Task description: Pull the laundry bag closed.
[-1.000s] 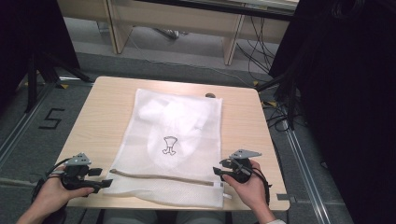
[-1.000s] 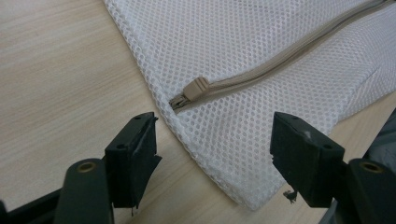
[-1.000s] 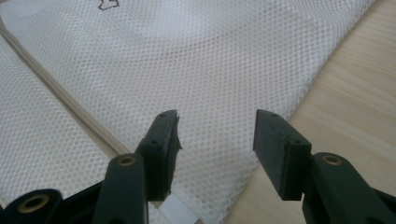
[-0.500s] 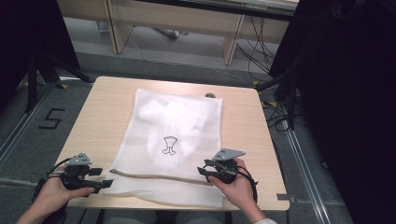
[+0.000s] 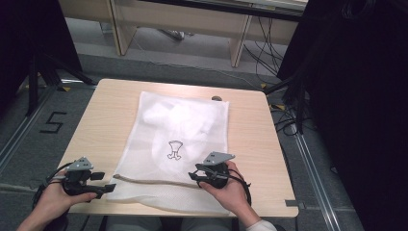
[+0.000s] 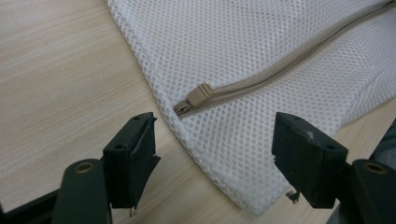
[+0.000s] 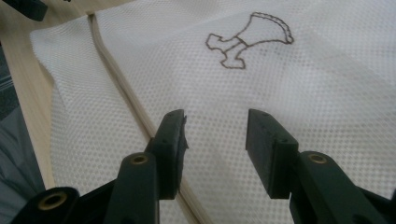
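A white mesh laundry bag (image 5: 180, 139) lies flat on the wooden table (image 5: 250, 130), with white cloth inside and a small outline emblem (image 5: 174, 149) on it. A beige zipper (image 5: 154, 181) runs across its near end; the zipper pull (image 6: 198, 94) sits at the left corner. My left gripper (image 5: 109, 186) rests open at that corner, its jaws straddling the bag's edge just short of the pull. Over the bag's right part, above the zipper (image 7: 119, 72), my right gripper (image 5: 194, 175) is open, with the emblem (image 7: 250, 39) beyond it.
A small dark object (image 5: 216, 98) lies at the bag's far right corner. Bare tabletop flanks the bag on both sides. Desks and cables (image 5: 284, 120) stand on the floor beyond the table, and a dark curtain (image 5: 356, 96) hangs at the right.
My right gripper has moved left from the bag's right edge onto the bag, over the zipper. The left gripper has stayed at the left corner.
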`<action>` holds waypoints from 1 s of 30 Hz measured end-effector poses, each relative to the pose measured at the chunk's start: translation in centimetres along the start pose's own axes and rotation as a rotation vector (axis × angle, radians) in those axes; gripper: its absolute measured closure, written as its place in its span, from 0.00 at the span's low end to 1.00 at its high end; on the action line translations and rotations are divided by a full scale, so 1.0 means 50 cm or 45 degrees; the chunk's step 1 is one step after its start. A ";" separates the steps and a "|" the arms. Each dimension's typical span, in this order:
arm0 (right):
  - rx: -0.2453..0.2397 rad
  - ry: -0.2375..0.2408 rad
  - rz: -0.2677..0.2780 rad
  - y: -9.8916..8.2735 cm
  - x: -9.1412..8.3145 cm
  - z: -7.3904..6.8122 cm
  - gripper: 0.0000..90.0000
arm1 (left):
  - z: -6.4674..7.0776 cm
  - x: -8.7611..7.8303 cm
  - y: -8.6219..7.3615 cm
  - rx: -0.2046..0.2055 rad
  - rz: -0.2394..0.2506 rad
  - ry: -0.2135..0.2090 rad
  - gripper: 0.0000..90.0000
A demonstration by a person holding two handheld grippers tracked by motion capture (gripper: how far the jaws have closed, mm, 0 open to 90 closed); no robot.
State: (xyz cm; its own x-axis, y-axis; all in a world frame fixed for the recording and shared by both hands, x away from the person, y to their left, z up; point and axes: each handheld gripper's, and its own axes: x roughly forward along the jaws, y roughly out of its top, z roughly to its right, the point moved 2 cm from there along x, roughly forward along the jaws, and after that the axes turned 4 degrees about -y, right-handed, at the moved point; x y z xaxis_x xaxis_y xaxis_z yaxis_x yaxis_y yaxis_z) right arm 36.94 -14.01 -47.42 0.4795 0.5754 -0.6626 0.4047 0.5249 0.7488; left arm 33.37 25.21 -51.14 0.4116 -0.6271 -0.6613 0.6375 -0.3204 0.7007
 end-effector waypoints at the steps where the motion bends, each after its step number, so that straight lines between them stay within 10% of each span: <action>1: -0.011 0.006 0.006 0.005 0.006 -0.005 0.65 | 0.001 0.002 -0.001 -0.004 0.013 -0.001 0.33; 30: -0.174 0.100 -0.010 0.095 0.104 -0.101 0.74 | 0.005 0.004 -0.003 -0.019 -0.012 -0.025 0.33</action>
State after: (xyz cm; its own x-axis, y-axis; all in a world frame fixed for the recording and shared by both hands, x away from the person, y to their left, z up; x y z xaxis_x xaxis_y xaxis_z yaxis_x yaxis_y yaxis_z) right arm 37.41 -5.38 -47.40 0.4121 0.6153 -0.6720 0.2959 0.6072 0.7374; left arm 33.18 24.94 -51.34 0.3925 -0.6378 -0.6626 0.6514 -0.3158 0.6899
